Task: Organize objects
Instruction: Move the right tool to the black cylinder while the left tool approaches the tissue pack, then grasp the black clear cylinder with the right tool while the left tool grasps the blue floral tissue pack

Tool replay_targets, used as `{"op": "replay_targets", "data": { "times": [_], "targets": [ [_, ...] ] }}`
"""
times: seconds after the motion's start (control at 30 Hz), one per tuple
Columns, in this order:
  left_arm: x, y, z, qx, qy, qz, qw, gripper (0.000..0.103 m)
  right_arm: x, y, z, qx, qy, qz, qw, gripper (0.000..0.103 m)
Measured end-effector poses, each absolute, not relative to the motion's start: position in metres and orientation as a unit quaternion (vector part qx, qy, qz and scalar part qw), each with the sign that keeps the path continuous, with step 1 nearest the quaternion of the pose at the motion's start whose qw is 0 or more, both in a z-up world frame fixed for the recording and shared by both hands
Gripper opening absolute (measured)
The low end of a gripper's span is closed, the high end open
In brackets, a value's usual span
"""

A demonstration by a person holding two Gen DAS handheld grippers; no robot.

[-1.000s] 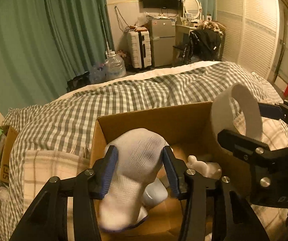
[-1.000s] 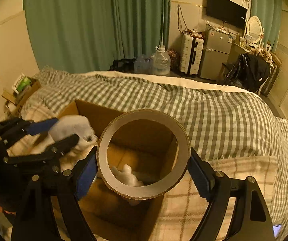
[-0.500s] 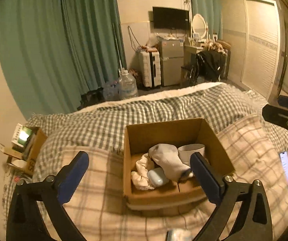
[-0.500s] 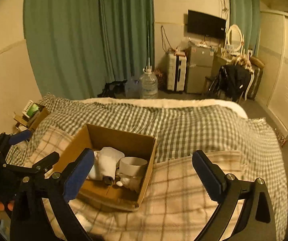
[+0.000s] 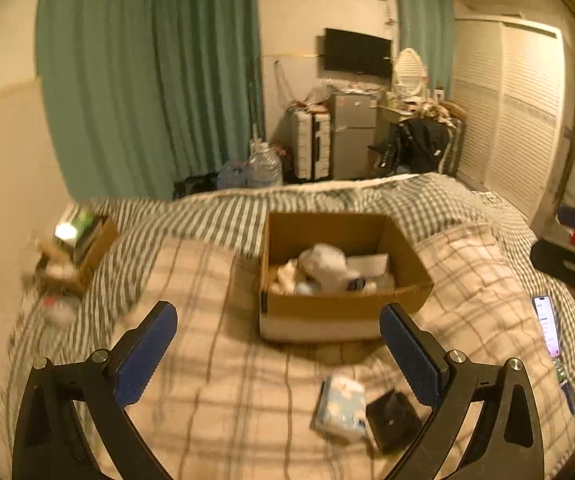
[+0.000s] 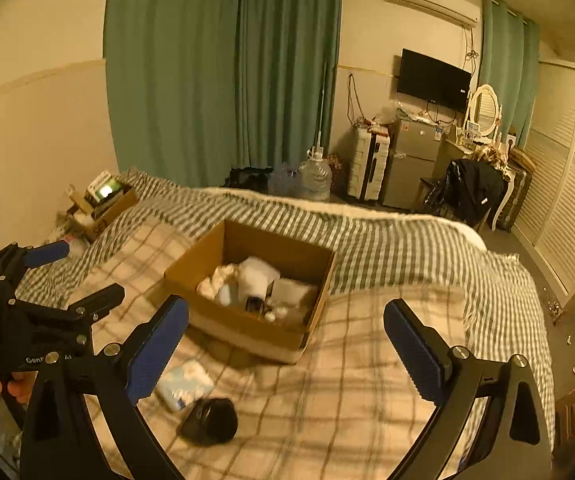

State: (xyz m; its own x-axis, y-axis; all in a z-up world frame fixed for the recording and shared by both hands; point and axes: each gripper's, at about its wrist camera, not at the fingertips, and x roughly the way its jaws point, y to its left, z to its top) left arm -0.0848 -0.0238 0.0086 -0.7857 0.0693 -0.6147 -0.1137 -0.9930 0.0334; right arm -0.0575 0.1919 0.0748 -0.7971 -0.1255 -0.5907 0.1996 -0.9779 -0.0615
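Observation:
A cardboard box (image 5: 343, 306) sits on the plaid blanket; it also shows in the right wrist view (image 6: 247, 330). It holds a white sock (image 5: 325, 264), a tape roll (image 5: 371, 262) and other small items. My left gripper (image 5: 283, 354) is open and empty, pulled back from the box; it also shows in the right wrist view (image 6: 71, 274). My right gripper (image 6: 287, 350) is open and empty, back from the box. A tissue pack (image 5: 341, 408) and a black object (image 5: 393, 420) lie on the blanket near me; both also show in the right wrist view, the pack (image 6: 185, 384) and the black object (image 6: 209, 420).
A phone (image 5: 547, 330) lies on the bed at the right. A small box of clutter (image 5: 79, 248) sits at the left bed edge. Beyond the bed stand water jugs (image 5: 263, 168), a suitcase (image 5: 313, 146) and a fridge (image 5: 353, 136).
Both grippers let go of the sock and the tape roll into the box, opened wide and pulled back and up. The tissue pack and black object have come into view.

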Motion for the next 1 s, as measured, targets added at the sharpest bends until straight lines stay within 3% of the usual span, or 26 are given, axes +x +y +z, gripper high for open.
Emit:
{"op": "replay_targets", "data": {
  "times": [0.3, 0.53, 0.7, 0.83, 0.87, 1.0],
  "targets": [
    [-0.074, -0.036, -0.068, -0.367, 0.018, 0.93, 0.006, 0.103, -0.064, 0.177, -0.023, 0.373, 0.05, -0.921, 0.102, 0.098],
    [-0.075, -0.037, -0.095, -0.387, 0.038, 0.921, -0.009, 0.103, -0.078, 0.16, -0.097, 0.456, 0.06, -0.879, 0.125, 0.096],
    [-0.077, -0.038, -0.103, -0.396, 0.036, 0.917, -0.003, 0.103, -0.084, 0.151, -0.118, 0.492, 0.065, -0.854, 0.156, 0.095],
    [-0.077, -0.039, -0.107, -0.405, 0.031, 0.914, -0.002, 0.103, -0.086, 0.143, -0.134, 0.523, 0.068, -0.83, 0.18, 0.074],
    [-0.078, -0.039, -0.108, -0.406, 0.03, 0.913, -0.003, 0.103, -0.084, 0.141, -0.134, 0.521, 0.076, -0.831, 0.181, 0.062],
    [-0.075, -0.038, -0.106, -0.405, 0.032, 0.913, -0.018, 0.103, -0.073, 0.145, -0.119, 0.492, 0.089, -0.852, 0.154, 0.061]
  ]
}}
